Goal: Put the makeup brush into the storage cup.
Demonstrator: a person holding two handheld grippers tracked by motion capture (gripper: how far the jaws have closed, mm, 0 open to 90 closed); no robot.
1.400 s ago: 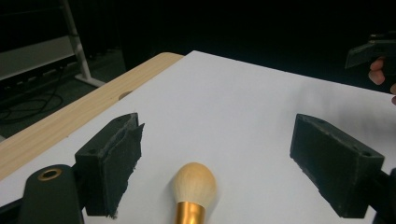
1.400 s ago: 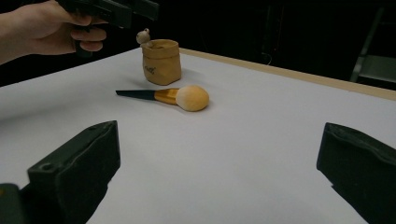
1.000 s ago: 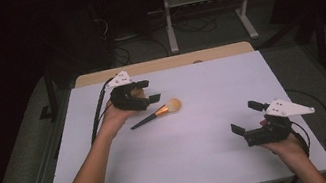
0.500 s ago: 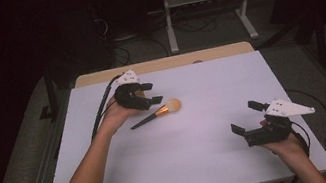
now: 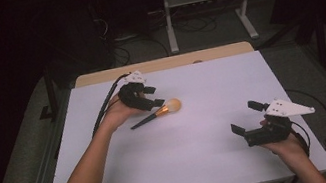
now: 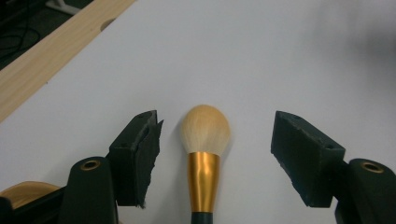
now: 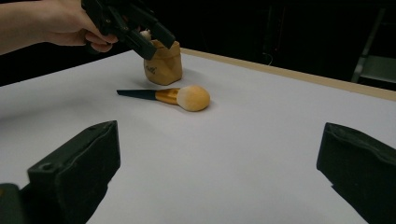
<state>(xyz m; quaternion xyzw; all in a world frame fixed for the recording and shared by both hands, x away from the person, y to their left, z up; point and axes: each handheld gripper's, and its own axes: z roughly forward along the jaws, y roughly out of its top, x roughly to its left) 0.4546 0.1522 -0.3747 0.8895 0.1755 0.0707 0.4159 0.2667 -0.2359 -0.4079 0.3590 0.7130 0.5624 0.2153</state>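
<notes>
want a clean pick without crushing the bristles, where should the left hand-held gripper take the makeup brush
Probably on the gold collar, just behind the soft bristle head, or on the dark handle. The makeup brush lies flat on the white table, so come from above with a jaw either side of its length. The left hand-held gripper already straddles it; its jaws have been closing but don't touch yet.

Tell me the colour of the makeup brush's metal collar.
Shiny gold collar, clearest in the left gripper view.
</notes>
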